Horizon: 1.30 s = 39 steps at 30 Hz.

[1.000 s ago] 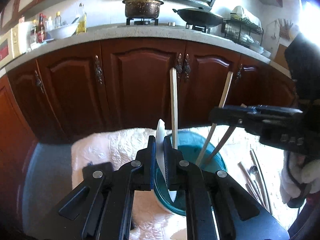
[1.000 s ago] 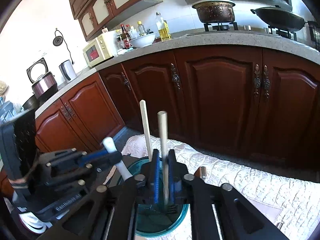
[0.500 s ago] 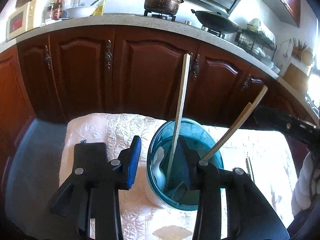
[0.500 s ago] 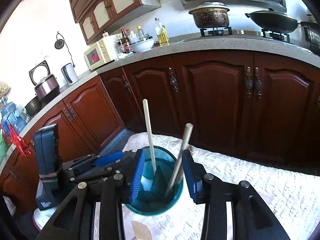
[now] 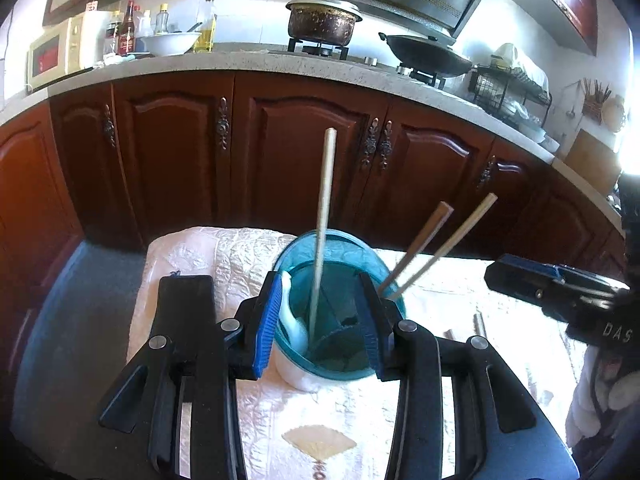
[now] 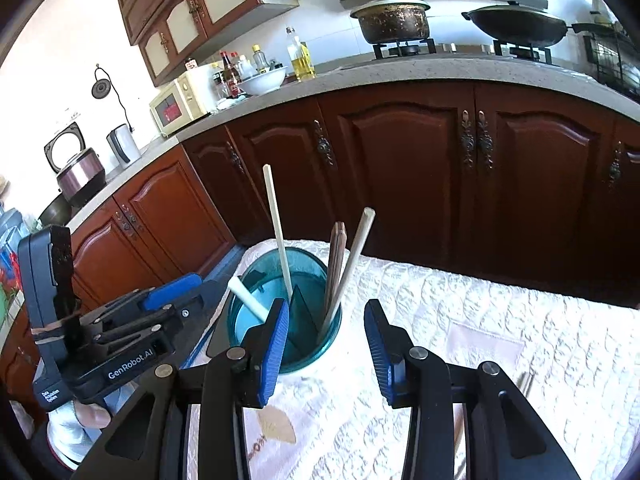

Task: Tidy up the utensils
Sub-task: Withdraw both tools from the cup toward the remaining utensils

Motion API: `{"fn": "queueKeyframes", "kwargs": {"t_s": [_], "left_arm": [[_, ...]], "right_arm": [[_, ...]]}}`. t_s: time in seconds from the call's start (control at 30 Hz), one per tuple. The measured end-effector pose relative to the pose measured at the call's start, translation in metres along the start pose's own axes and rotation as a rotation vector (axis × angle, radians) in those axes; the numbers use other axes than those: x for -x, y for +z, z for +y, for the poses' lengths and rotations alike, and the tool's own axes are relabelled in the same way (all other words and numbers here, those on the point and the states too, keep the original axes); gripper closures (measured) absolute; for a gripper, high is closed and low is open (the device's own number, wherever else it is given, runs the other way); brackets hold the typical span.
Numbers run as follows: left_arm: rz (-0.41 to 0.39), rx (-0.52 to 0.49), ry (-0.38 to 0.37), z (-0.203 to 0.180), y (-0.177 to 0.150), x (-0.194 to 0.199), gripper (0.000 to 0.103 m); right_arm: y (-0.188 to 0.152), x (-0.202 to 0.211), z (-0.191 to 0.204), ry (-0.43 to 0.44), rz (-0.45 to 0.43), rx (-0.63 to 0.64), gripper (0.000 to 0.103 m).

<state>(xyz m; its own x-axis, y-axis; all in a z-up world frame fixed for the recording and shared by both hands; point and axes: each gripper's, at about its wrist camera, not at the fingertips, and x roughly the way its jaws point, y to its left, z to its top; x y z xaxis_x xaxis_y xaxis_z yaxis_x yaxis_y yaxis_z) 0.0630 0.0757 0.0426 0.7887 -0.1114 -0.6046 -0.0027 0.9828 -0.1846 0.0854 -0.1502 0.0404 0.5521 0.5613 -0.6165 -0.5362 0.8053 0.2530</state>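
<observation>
- Two grippers stand empty beside the teal utensil holder (image 5: pixel 338 364) on the white quilted cloth (image 5: pixel 200 248).
- Left gripper (image 5: pixel 320 330) — jaws just opened wide, white spoon (image 5: pixel 294 320) released inside.
- Right gripper (image 6: pixel 326 344) — jaws apart, chopsticks (image 6: pixel 346 276) leaning in the holder's right compartment.

Left claw (image 5: pixel 320 320) gapes empty before the teal holder (image 5: pixel 340 364) (three chopsticks (image 5: pixel 322 216) and a white spoon (image 5: pixel 292 320) inside).

Dark pot (image 5: pixel 324 18) and wok (image 5: pixel 430 54) on the stove — microwave (image 6: pixel 180 102) far left.
</observation>
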Motion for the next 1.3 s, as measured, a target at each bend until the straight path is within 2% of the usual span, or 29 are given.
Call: {"fn": "queueKeyframes", "kwargs": {"t_s": [0.27, 0.4, 0.77, 0.9, 1.3], "left_arm": [[-0.001, -0.031, 0.001, -0.03, -0.01, 0.013, 0.066], [0.006, -0.048, -0.017, -0.047, -0.015, 0.015, 0.06], [0.047, -0.101, -0.078, -0.096, -0.028, 0.01, 0.059], [0.057, -0.109, -0.104, -0.112, -0.032, 0.007, 0.049], [0.107, -0.152, -0.144, -0.144, -0.042, -0.008, 0.049]], "right_arm": [[-0.022, 0.024, 0.0, -0.051, -0.019, -0.002, 0.063], [-0.034, 0.037, -0.008, -0.082, -0.027, -0.021, 0.062], [-0.061, 0.074, -0.041, -0.19, -0.037, -0.068, 0.061], [-0.069, 0.085, -0.055, -0.221, -0.035, -0.083, 0.061], [-0.098, 0.105, -0.105, -0.291, 0.004, -0.175, 0.06]]}}
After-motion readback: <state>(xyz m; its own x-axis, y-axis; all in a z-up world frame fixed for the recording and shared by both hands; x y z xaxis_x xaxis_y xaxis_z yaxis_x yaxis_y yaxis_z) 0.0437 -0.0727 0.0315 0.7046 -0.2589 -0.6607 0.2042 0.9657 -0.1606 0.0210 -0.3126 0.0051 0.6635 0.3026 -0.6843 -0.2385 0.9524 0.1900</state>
